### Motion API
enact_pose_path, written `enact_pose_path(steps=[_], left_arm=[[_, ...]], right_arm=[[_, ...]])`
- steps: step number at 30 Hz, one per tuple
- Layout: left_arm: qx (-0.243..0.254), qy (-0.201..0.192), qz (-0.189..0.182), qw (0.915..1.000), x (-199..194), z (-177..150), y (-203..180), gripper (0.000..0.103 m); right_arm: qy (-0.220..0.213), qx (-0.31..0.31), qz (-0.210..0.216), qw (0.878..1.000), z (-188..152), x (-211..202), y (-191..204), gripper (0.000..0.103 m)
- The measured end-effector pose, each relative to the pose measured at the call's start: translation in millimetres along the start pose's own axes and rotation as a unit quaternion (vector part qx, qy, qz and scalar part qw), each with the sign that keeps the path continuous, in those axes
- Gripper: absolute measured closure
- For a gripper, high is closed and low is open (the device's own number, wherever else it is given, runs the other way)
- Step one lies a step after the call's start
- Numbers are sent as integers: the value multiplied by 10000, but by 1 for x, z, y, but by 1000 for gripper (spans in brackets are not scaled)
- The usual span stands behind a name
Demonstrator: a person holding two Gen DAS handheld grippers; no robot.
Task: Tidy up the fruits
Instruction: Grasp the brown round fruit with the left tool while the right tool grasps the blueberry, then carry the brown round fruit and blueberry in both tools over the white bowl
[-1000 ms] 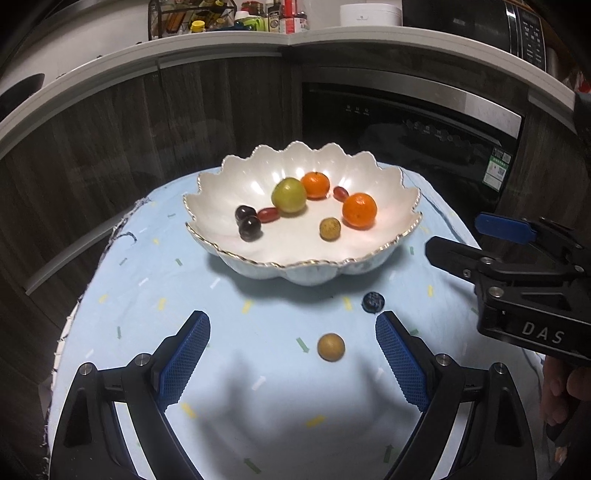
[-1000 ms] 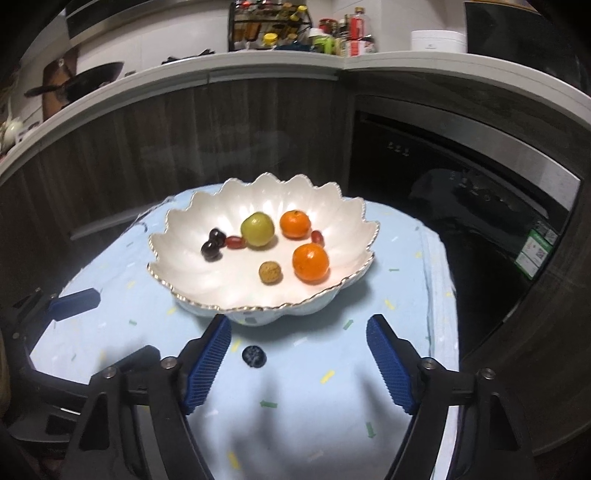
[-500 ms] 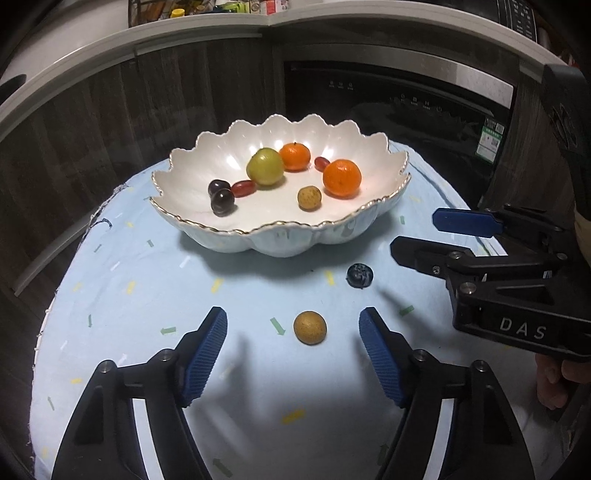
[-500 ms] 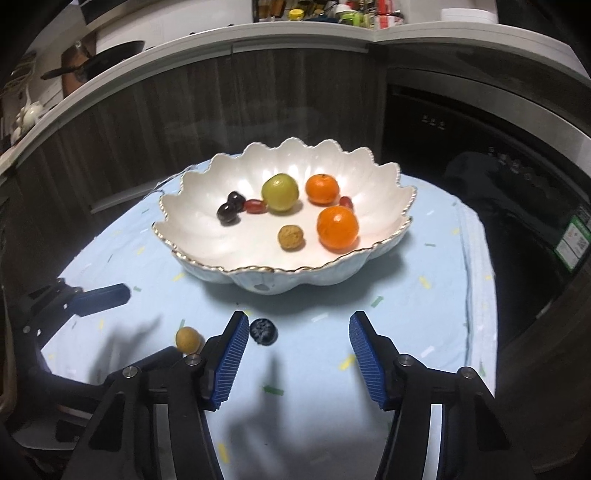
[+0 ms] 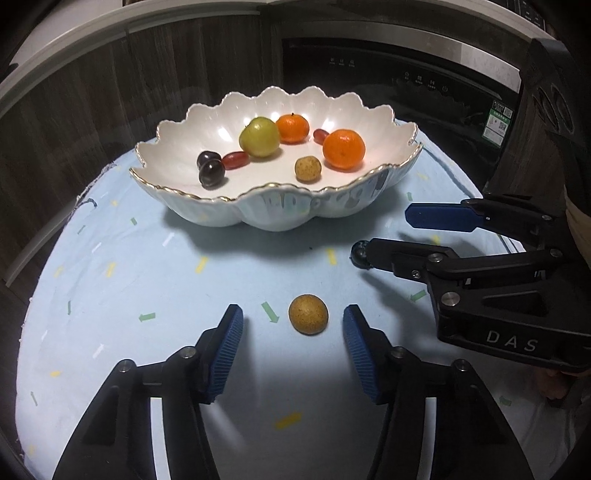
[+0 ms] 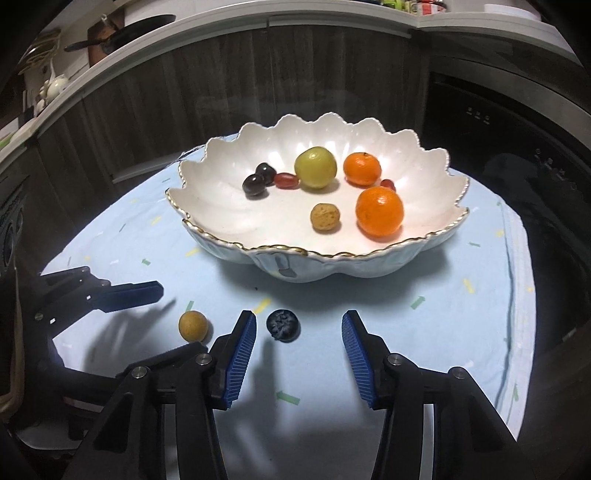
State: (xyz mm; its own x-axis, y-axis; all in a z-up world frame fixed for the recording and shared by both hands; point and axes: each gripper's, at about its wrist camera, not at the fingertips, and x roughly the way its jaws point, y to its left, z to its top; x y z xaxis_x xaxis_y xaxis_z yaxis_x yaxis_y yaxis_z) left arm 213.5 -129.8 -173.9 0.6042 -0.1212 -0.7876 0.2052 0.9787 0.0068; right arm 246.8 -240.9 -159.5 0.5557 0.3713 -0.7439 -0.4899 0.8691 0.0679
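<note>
A pale blue cloth [image 5: 122, 280] with small coloured flecks covers the round worktop, set before dark wood-grain cabinets [image 6: 147, 110]. A scalloped white bowl [image 5: 258, 218] holds two mandarins, a green fruit and smaller fruits. The left claw [image 5: 291, 334] is closing around a brown longan [image 5: 308, 314] on the cloth, pads not touching. The right claw [image 6: 298, 345] is closing around a blueberry [image 6: 283, 325], also untouched. Only the right view shows a pan [image 6: 122, 31] on the counter.
</note>
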Motion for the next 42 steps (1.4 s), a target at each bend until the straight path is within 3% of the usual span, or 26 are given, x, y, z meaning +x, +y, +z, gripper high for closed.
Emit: enact_pose_path(steps=[4, 8, 12, 17, 23, 42], left_arm=[[-29, 71, -67, 9999, 4, 0, 0, 53], [-16, 90, -108, 9999, 6, -1, -1, 55], [29, 86, -130, 9999, 7, -1, -3, 61], [40, 68, -155, 9998, 8, 0, -3, 70], [82, 51, -197, 9998, 8, 1, -3, 80], [-58, -86, -251, 9996, -9, 8, 4, 80]], right_arm=[[97, -47, 90, 9999, 1, 8, 1, 59], [176, -86, 137, 9997, 1, 14, 3, 60], [253, -153, 185, 9994, 1, 18, 6, 70], [332, -210, 209, 9990, 0, 23, 9, 70], [387, -228, 157, 9989, -1, 27, 8, 80], [186, -1, -39, 9998, 5, 4, 11, 80]])
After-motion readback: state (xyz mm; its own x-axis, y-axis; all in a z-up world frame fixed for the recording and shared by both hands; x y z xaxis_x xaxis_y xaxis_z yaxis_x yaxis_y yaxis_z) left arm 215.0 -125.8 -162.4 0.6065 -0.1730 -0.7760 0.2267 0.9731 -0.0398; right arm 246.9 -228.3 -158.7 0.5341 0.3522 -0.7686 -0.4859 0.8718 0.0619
